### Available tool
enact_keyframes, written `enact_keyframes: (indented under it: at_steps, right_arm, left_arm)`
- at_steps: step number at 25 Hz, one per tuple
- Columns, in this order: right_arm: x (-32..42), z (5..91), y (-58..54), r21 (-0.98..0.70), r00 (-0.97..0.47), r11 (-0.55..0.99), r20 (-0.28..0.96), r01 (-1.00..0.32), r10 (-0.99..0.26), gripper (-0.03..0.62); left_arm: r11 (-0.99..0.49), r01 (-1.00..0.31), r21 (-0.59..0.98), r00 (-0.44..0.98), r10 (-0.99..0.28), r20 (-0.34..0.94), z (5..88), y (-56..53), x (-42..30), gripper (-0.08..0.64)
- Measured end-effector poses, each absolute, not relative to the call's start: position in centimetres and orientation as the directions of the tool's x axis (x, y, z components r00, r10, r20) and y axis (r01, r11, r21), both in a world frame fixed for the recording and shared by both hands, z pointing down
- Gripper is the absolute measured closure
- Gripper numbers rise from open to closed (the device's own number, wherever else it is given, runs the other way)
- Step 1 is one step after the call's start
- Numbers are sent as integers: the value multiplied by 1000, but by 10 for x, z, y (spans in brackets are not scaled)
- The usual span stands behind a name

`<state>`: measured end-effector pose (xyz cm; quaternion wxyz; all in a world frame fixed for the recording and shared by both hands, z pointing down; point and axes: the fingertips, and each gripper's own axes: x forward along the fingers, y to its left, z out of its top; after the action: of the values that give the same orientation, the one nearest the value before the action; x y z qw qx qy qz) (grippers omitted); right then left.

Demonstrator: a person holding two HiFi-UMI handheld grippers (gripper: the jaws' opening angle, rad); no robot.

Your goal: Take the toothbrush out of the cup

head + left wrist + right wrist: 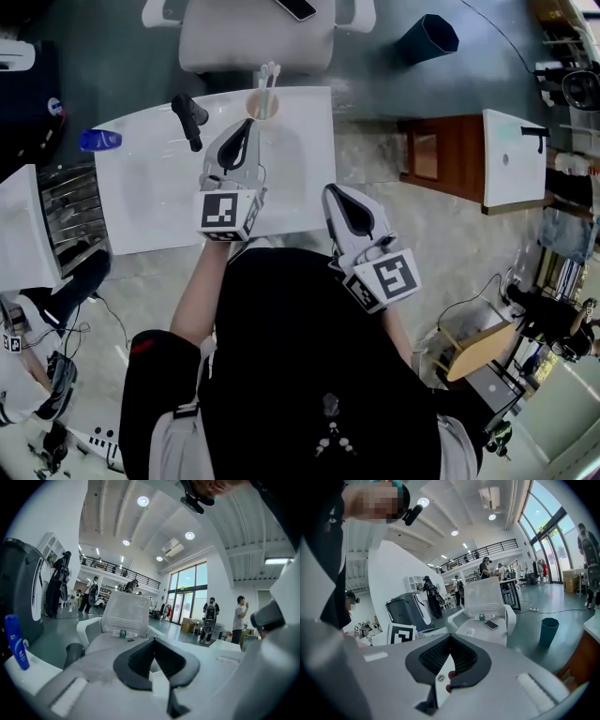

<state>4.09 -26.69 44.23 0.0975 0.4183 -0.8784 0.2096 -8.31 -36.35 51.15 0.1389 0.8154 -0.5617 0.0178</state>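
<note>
While both claws are pressed together with nothing in them, the job has hardly begun as I see it. From the head view the cup point(264, 106) stands at the far edge of the white surface point(150, 206), right of its middle. The toothbrush point(268, 75) is upright in it, next to what looks like a second handle. The left gripper point(247, 126) points at the cup from just short of it. The right gripper point(330, 190) hangs near the surface's near right corner, well apart from the cup. To do this cleanly, I'd say the left one must spread its jaws first, take one handle above the rim and draw it straight up, so that the light cup does not tip; the right one could steady the cup. A black tap point(189, 118) sits at the far left of the surface, and a blue bottle point(98, 141) at its left edge. In the left gripper view its jaws point(153, 639) meet at the tip; the cup is not visible past them, only the bottle point(16, 641), the tap point(72, 653) and a white chair point(124, 618). The right gripper view shows its own jaws point(450, 637) closed too. Beyond them are the chair point(487, 602) with a phone point(491, 625) on its seat, a dark bin point(548, 631) on the floor, and an open hall with people about.
</note>
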Motion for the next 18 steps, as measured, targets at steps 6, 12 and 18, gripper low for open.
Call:
enact_keyframes:
  at_steps: [6, 12, 18]
  right_arm:
    - [44, 453, -277, -293, -594, 517, 386, -804, -705, 589]
    - [51, 463, -281, -294, -543, 457, 430, -839, -721, 589]
    - [64, 473, -288, -297, -509, 414, 454, -860, -731, 590]
  left_arm:
    - [-355, -910, 215, 402, -885, 235, 543, -396, -79, 520]
    - [-362, -909, 206, 413, -852, 323, 580, -420, -74, 447]
    - [-355, -912, 204, 408, -826, 389, 607, -441, -69, 406]
